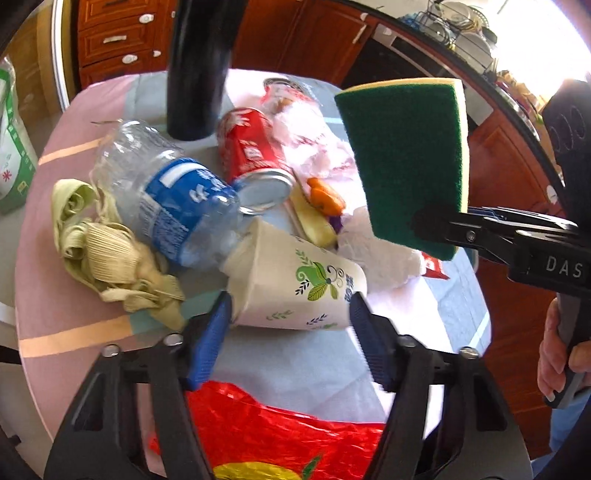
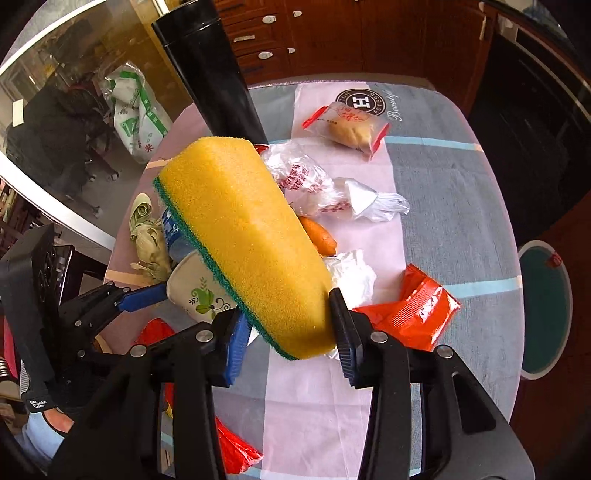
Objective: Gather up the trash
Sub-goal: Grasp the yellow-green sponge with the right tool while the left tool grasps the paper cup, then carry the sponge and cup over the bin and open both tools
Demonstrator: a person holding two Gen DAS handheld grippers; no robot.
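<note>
barely begun: the right claw point(image 2: 291, 332) is clamped on the sponge point(image 2: 243, 240) held above the surface point(image 2: 461, 192), the left claw point(image 1: 290, 325) pinches the paper cup point(image 1: 295, 288), and the bottle point(image 1: 173, 199), can point(image 1: 255, 155) and wrappers point(image 2: 410, 310) remain.

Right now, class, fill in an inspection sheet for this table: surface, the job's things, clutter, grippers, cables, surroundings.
Surface: round table under a grey and pink patterned cloth.
Job's things: paper cup on its side; crushed plastic bottle; red can lying down; corn husks; carrot piece; crumpled tissue; red wrapper; red plastic bag at the near edge.
Clutter: tall black flask standing upright; wrapped bun.
Grippers: left gripper straddles the paper cup, pads touching its sides; right gripper clamps a sponge, lifted off the table.
Cables: nothing seen.
Surroundings: wooden cabinets; dish rack.
</note>
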